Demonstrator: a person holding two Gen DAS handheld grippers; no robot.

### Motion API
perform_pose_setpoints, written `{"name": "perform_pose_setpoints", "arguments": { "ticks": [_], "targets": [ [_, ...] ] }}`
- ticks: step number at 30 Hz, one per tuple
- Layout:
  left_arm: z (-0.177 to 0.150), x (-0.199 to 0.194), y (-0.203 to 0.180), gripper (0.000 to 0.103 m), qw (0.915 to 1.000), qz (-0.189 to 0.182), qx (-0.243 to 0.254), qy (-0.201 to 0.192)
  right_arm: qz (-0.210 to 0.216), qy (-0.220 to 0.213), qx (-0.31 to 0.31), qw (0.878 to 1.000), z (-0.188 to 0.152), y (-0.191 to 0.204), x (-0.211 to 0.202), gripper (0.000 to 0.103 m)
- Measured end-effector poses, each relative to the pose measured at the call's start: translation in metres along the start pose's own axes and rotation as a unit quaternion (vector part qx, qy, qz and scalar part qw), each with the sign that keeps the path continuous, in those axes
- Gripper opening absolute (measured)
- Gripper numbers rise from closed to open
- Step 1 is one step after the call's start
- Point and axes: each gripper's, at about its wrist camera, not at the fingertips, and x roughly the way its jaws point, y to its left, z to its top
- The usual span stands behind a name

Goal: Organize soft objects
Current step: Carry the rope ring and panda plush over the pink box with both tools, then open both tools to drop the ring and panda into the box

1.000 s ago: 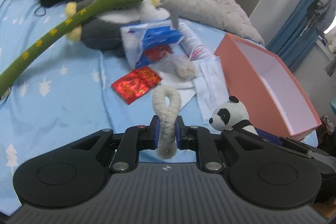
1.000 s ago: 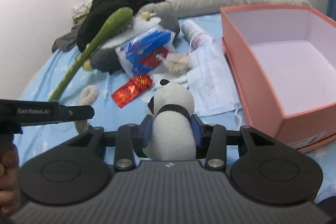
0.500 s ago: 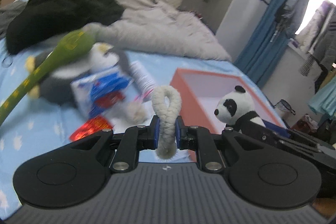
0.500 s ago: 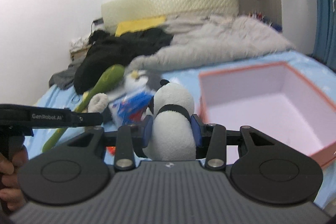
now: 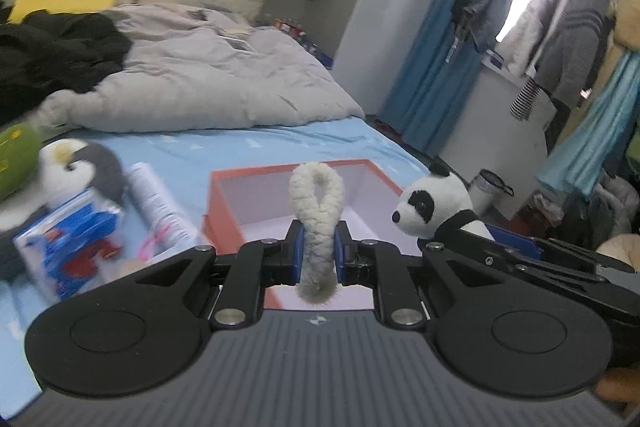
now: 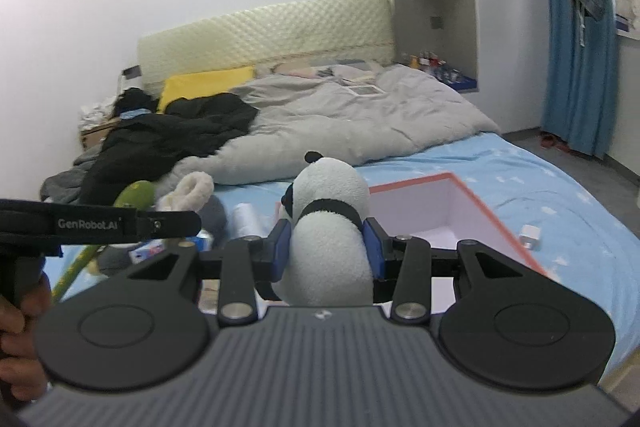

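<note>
My left gripper (image 5: 318, 253) is shut on a white fuzzy rope loop (image 5: 317, 211) and holds it up in front of the open pink box (image 5: 228, 203) on the bed. My right gripper (image 6: 326, 251) is shut on a panda plush (image 6: 328, 223), held above the bed at the left of the same box (image 6: 480, 211). The panda also shows in the left wrist view (image 5: 434, 203), to the right of the loop. The loop shows in the right wrist view (image 6: 192, 191), at the left.
On the blue sheet lie a penguin plush (image 5: 80, 167), a green plush snake (image 5: 16, 155), a blue-and-white packet (image 5: 76, 231) and a white roll (image 5: 160, 207). A grey duvet (image 6: 360, 119) and black clothes (image 6: 168, 135) fill the bed's head. A small white cube (image 6: 530, 237) lies right of the box.
Both grippers have risen and tilted up, each still holding its toy. The view has swung from the clutter on the sheet toward the box and the room. The box now sits right behind the loop.
</note>
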Motion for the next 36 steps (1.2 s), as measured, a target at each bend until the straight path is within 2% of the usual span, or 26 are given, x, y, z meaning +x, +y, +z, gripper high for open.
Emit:
{"name": "perform_pose_setpoints", "arguments": {
  "ticks": [4,8,13,20,23,24,25,27,31,36],
  "targets": [
    [0.004,0.032,-0.016,0.018,0.9993,-0.007,0.026,0.025,-0.013,0.028,0.020,0.999,0.003,-0.025,0.011,0.043],
    [0.000,0.070,-0.028,0.018,0.9976,-0.018,0.029,0.061,-0.031,0.060,0.038,0.997,-0.003,-0.047,0.025,0.043],
    [-0.014,0.118,-0.036,0.018,0.9936,-0.020,0.038,0.105,-0.053,0.095,0.051,0.993,-0.020,-0.067,0.043,0.043],
    [-0.032,0.159,-0.039,0.020,0.9878,-0.020,0.044,0.148,-0.067,0.141,0.078,0.985,-0.047,-0.088,0.063,0.044],
    [-0.037,0.166,-0.040,0.033,0.9861,-0.013,0.053,0.157,-0.069,0.156,0.089,0.981,-0.057,-0.093,0.070,0.046],
    [-0.038,0.168,-0.039,0.043,0.9859,-0.011,0.053,0.158,-0.069,0.158,0.092,0.981,-0.059,-0.094,0.070,0.047],
    [-0.038,0.168,-0.039,0.049,0.9860,-0.011,0.053,0.157,-0.068,0.161,0.094,0.980,-0.061,-0.095,0.071,0.047],
    [-0.037,0.166,-0.037,0.050,0.9864,-0.012,0.052,0.155,-0.067,0.164,0.098,0.979,-0.062,-0.097,0.073,0.050],
    [-0.036,0.158,-0.033,0.050,0.9874,-0.014,0.047,0.151,-0.070,0.161,0.098,0.980,-0.061,-0.095,0.070,0.064],
    [-0.033,0.134,-0.033,0.050,0.9896,-0.018,0.052,0.133,-0.063,0.137,0.085,0.985,-0.053,-0.088,0.060,0.064]
  ]
}}
